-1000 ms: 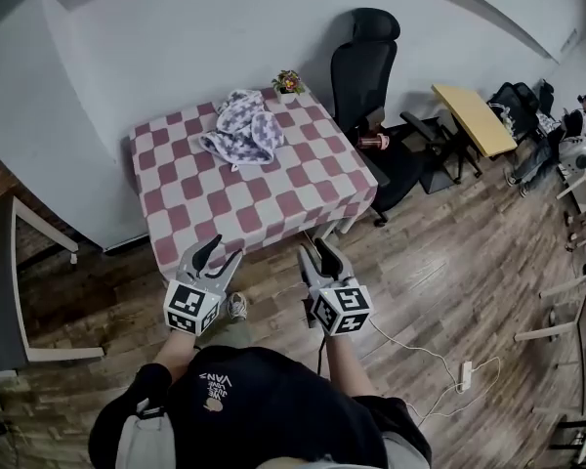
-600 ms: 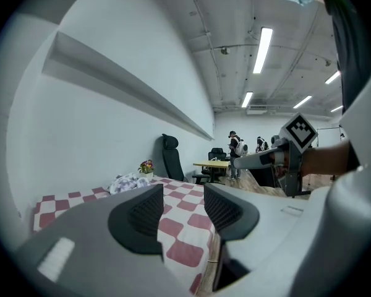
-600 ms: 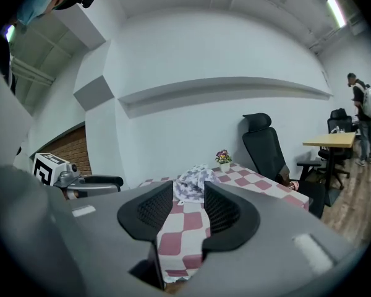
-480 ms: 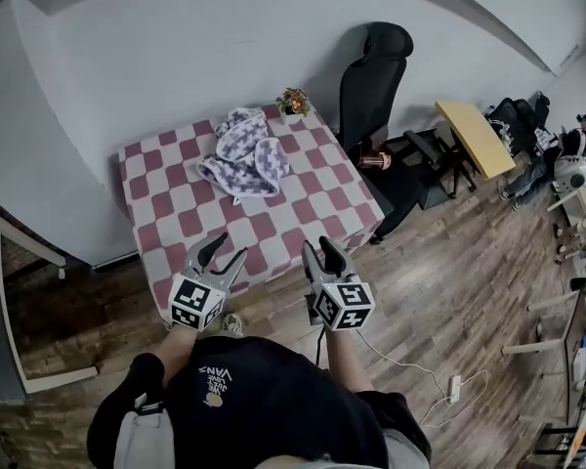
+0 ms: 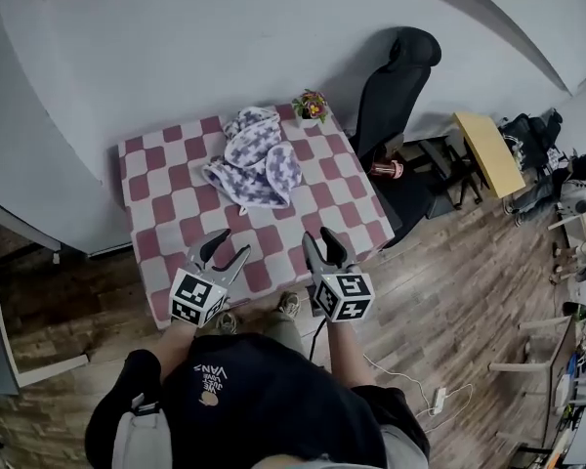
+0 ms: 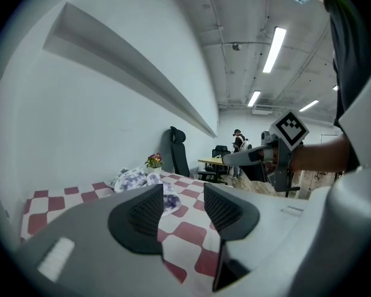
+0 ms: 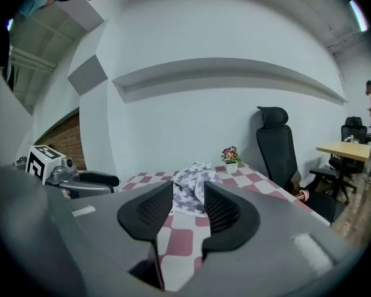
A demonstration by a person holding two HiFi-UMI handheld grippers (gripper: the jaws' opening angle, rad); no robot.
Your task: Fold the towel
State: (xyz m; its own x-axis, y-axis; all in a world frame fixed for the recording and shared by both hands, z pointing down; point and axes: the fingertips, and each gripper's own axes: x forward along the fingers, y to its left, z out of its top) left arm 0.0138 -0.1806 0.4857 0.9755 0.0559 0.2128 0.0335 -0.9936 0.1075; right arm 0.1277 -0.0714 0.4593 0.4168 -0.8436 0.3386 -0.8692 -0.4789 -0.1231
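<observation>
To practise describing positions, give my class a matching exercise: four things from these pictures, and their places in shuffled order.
1 crumpled purple-and-white cloth towel
2 small potted flower plant
3 tall black office chair
4 yellow rectangular desk

a far corner of the red-and-white checked table
b floor, right of that table
c table's far half
d beyond the chair

Pairs: 1-c, 2-a, 3-b, 4-d

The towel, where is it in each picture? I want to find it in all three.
Head view: towel lies crumpled at the far side of the checked table, upper middle of the picture.
Left gripper view: towel is small, left of middle, on the table.
Right gripper view: towel is near the centre, on the table.
Shared landmark: the little flower pot beside the towel.
</observation>
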